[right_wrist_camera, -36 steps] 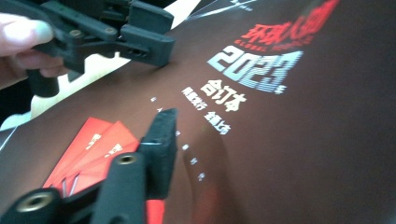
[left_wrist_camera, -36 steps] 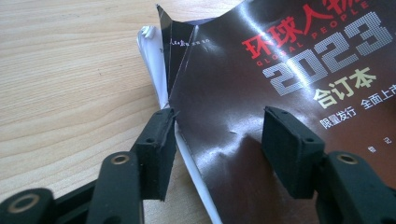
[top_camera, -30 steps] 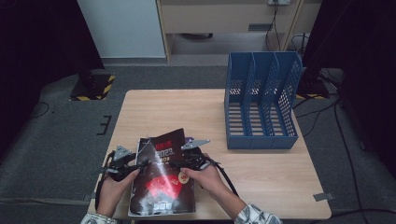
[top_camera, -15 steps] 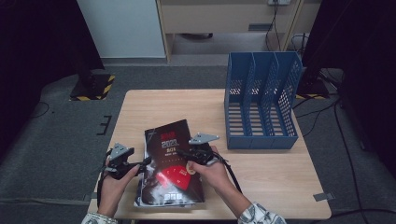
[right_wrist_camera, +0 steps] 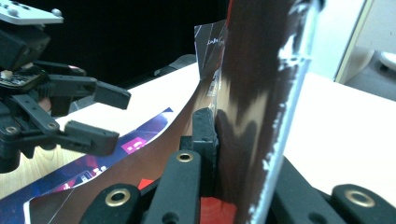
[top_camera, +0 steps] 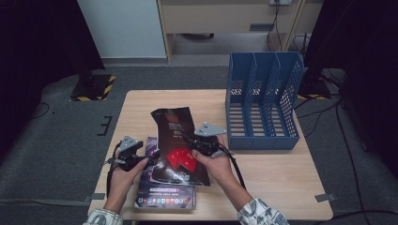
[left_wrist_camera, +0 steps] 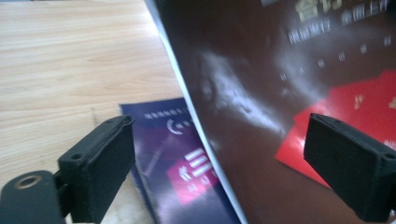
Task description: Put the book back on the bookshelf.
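Note:
A dark magazine (top_camera: 174, 124) with a red fan on its cover tilts up off the table, and my right gripper (top_camera: 193, 143) is shut on its right edge. In the right gripper view the jaws (right_wrist_camera: 212, 133) have just closed tighter on the cover (right_wrist_camera: 252, 93). My left gripper (top_camera: 150, 160) sits at the magazine's left edge, and its jaws have just been opening. In the left gripper view, that gripper (left_wrist_camera: 224, 172) stands open astride the cover's edge (left_wrist_camera: 280, 93) without touching it. A blue-purple magazine (top_camera: 164, 197) lies flat underneath.
A blue file holder (top_camera: 263, 108) with three slots stands at the table's back right. Bare wood (top_camera: 281, 178) lies in front of it and along the far left (left_wrist_camera: 70, 70). The left gripper (right_wrist_camera: 105, 116) shows open in the right gripper view, above the blue magazine (right_wrist_camera: 93, 163).
The left gripper has opened and let go of the dark magazine. The right gripper has lifted the magazine up and to the right, uncovering the blue-purple one beneath.

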`<state>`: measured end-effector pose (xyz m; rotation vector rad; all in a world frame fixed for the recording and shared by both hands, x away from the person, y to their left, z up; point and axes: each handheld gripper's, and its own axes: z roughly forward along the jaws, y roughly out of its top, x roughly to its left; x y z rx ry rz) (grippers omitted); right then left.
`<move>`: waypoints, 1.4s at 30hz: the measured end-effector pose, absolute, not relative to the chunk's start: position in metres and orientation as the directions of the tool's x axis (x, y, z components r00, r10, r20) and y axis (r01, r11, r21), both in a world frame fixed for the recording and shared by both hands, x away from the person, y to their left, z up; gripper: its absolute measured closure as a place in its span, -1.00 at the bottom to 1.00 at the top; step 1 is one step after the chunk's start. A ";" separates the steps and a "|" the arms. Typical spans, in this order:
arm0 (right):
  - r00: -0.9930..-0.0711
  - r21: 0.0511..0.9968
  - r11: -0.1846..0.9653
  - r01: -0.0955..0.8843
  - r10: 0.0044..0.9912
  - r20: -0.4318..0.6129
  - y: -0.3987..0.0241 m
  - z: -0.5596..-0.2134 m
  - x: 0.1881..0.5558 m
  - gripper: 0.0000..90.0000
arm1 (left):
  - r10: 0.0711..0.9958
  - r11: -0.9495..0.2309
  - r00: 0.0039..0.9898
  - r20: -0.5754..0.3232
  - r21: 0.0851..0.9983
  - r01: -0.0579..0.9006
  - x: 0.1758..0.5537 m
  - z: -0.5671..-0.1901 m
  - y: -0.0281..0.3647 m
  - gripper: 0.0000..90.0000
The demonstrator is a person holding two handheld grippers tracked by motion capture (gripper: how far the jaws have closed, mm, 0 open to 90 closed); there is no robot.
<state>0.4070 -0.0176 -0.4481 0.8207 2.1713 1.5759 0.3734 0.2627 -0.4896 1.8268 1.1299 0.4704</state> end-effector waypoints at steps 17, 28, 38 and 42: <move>-0.775 0.958 0.174 0.229 0.628 0.071 -0.028 -0.447 0.402 0.89 | 0.828 -0.209 0.548 -0.115 0.845 0.492 0.368 -0.494 0.251 -0.74; -0.779 0.965 0.153 0.213 0.622 0.073 -0.029 -0.443 0.403 0.90 | 0.825 -0.221 0.554 -0.111 0.839 0.497 0.369 -0.496 0.251 -0.68; -0.778 0.974 0.126 0.190 0.624 0.071 -0.032 -0.438 0.402 0.91 | 0.816 -0.225 0.565 -0.121 0.835 0.503 0.371 -0.498 0.246 -0.66; -0.777 0.977 0.110 0.183 0.625 0.075 -0.034 -0.435 0.403 0.92 | 0.815 -0.228 0.567 -0.120 0.833 0.504 0.371 -0.499 0.245 -0.66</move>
